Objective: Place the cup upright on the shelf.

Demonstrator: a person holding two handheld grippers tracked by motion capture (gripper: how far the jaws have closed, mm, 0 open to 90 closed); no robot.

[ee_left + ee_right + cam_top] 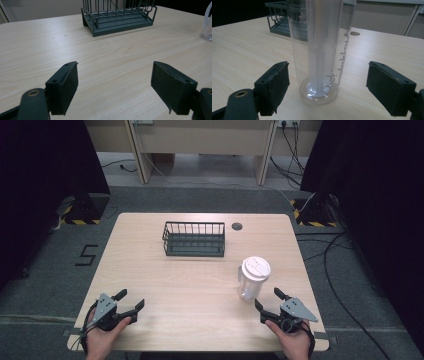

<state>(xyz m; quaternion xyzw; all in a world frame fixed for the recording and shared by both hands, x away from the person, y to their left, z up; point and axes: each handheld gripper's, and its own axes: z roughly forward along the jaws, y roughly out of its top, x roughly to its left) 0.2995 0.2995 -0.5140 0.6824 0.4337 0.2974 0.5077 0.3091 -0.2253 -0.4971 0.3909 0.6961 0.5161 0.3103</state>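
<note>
A clear plastic jug (251, 279) with a white lid (256, 267) stands upright at the table's right. My right gripper (270, 300) is open just in front of it, near the front edge. In the right gripper view the jug (319, 50) rises between and beyond the two spread jaws, touching neither. A dark wire rack (194, 239) sits at the back middle of the table. My left gripper (131, 300) is open at the front left, held by a hand. In the left gripper view the rack (117, 16) lies far ahead, and bare wood (112, 75) lies between the jaws.
The wooden table (195, 285) has a round cable hole (237, 226) at the back, right of the rack. Cables (330, 265) trail on the grey floor to the right. Black stands and curtains flank the table on both sides.
</note>
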